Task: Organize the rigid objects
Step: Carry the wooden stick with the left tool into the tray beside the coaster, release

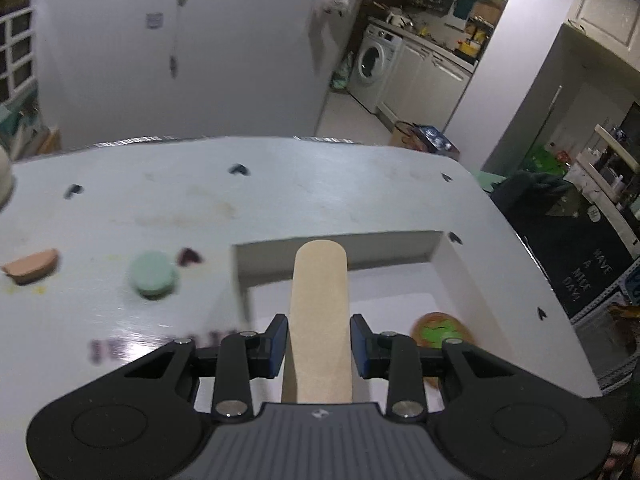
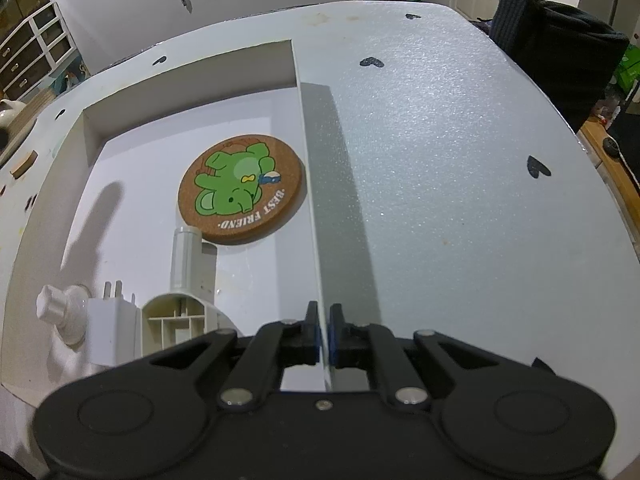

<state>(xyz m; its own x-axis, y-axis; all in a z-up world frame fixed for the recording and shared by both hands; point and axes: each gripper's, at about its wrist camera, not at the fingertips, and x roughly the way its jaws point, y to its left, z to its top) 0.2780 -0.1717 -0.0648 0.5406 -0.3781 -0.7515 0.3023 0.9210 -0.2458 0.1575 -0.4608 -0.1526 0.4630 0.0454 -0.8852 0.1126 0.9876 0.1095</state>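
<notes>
My left gripper [image 1: 319, 346] is shut on a flat wooden stick [image 1: 319, 304] and holds it above a shallow white box [image 1: 340, 246]. A round cork coaster with a green elephant [image 1: 440, 330] lies in that box at the right. A green disc [image 1: 154, 274] and a tan half-round piece [image 1: 32, 266] lie on the white table left of the box. My right gripper [image 2: 324, 322] is shut on the box's thin right wall [image 2: 310, 200]. In the right wrist view the coaster [image 2: 242, 188], a white tube on a plastic base [image 2: 186, 272], a white plug [image 2: 110, 316] and a white knob [image 2: 60, 306] lie in the box.
The white table [image 1: 280, 196] carries small dark heart marks. A dark cloth bundle [image 2: 556, 52] sits past the table's right edge. A white wall stands behind the table, and a kitchen with a washing machine [image 1: 376, 64] lies beyond.
</notes>
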